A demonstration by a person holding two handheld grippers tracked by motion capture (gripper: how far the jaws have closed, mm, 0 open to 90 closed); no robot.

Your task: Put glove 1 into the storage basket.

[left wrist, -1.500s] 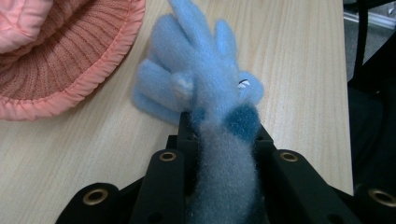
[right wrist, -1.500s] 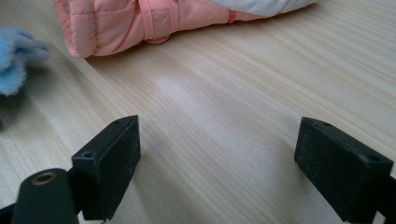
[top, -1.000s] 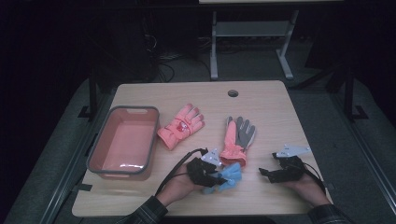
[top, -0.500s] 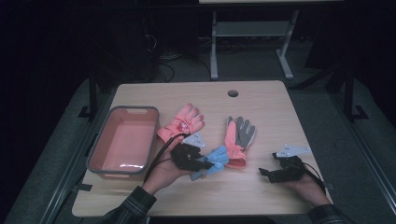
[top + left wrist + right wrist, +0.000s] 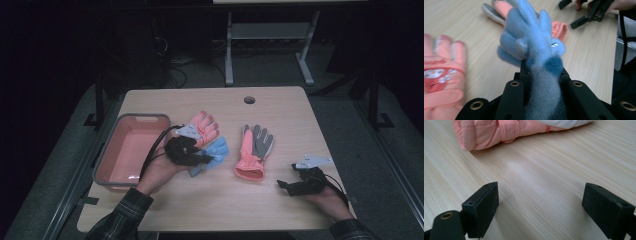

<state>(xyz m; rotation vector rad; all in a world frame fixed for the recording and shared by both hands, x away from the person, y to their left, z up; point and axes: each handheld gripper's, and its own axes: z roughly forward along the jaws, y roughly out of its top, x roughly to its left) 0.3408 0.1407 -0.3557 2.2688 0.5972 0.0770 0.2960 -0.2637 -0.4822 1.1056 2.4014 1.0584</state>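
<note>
Rectangular salmon-pink plastic bin (image 5: 131, 150), grey-rimmed, near the wooden worktop's (image 5: 280, 107) left edge: nothing visible inside. Left gripper (image 5: 202, 159), jaws clamped on fuzzy blue knit glove (image 5: 534, 37), beside the bin. Right gripper (image 5: 286, 186), jaws apart, near front right corner.

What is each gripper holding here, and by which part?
The left gripper is shut on the fuzzy blue glove, clamped at its cuff end with the fingers pointing away. The right gripper is open over the table, holding nothing.
</note>
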